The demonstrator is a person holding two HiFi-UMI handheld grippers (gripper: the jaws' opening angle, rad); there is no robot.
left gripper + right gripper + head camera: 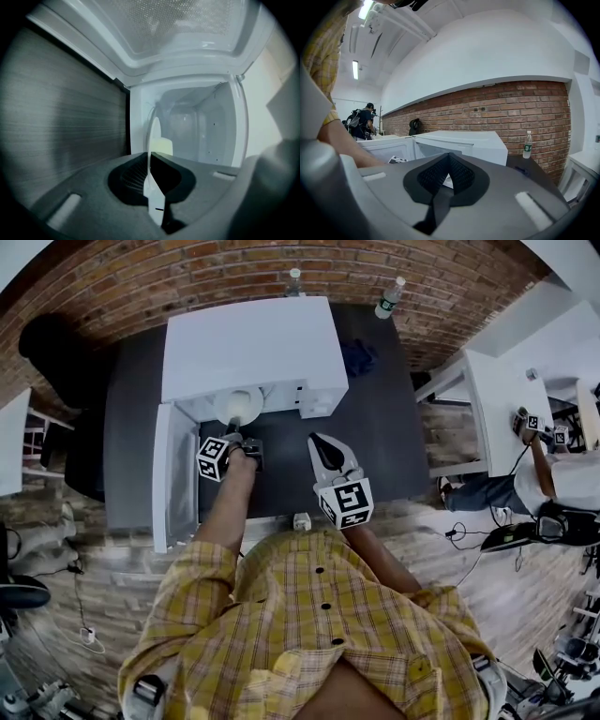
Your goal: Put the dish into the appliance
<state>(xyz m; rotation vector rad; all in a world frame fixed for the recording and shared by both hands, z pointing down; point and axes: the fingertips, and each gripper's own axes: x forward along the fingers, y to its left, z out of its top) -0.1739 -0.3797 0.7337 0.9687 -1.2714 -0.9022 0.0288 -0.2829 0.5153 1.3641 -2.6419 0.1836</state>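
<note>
Head view and both gripper views. A white, box-shaped microwave (253,343) is seen on a dark, matt table (380,418) set against a brick wall (187,268). Its door (173,474) is swung fully open to the left, and the smooth, pale cavity (197,126) is exposed.

The left gripper (241,433) is held at the mouth of the cavity. Its ribbed black pads (129,176) are clamped on the near rim of the dish (238,407), a thin, round, glossy white plate. In the left gripper view the dish (153,201) is seen edge-on, standing upright between the jaws, with its far part already inside the opening. Whether the dish touches the cavity floor cannot be told.

The right gripper (317,441) is held above the table in front of the microwave, to the right of the left gripper and apart from the dish. In the right gripper view its pads (461,176) are brought together at the tip, with nothing held between them.

Two clear plastic bottles (389,298) (294,279) are stood at the far edge of the table, by the wall.
</note>
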